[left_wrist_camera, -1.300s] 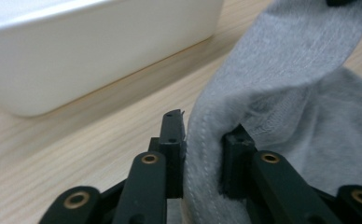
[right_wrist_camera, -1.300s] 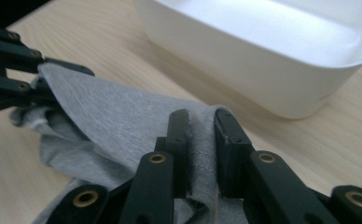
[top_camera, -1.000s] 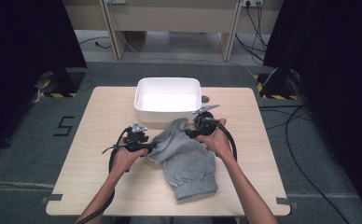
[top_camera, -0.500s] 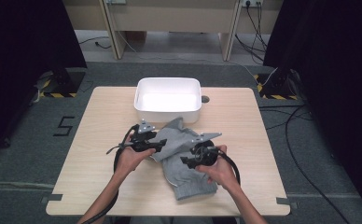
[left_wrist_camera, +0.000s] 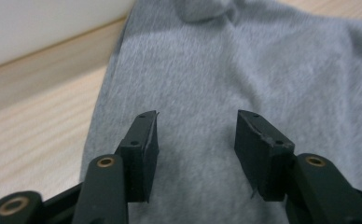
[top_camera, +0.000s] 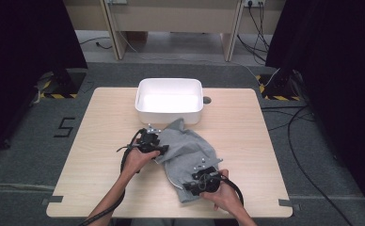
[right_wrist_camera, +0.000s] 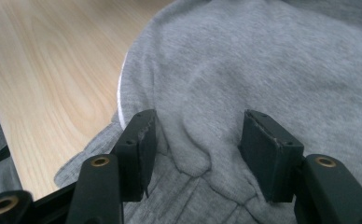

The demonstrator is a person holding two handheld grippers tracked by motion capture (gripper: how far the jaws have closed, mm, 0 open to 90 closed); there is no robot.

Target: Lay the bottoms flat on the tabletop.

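Note:
A crumpled grey garment (top_camera: pixel 190 148) lies in the middle of the wooden table (top_camera: pixel 246 127), its far corner up against a white bin (top_camera: pixel 170 115). My left gripper (top_camera: pixel 164 149) sits at the garment's left edge. In the left gripper view its jaws have just been closing but stand open (left_wrist_camera: pixel 195 140) over flat grey cloth (left_wrist_camera: pixel 216 70), pads apart from it. My right gripper (top_camera: pixel 190 186) is at the garment's near end. In the right gripper view it is open (right_wrist_camera: pixel 198 149), with a raised fold of the cloth (right_wrist_camera: pixel 195 140) between the pads.
The white bin (left_wrist_camera: pixel 39 23) stands just beyond the garment, at the table's far middle. Bare wood (right_wrist_camera: pixel 53 70) lies to the left and right of the cloth. A small round hole (top_camera: pixel 207 100) sits in the tabletop beside the bin.
My right gripper has come from beside the bin down to the garment's near end. The left gripper has shifted slightly right onto the cloth's left edge.

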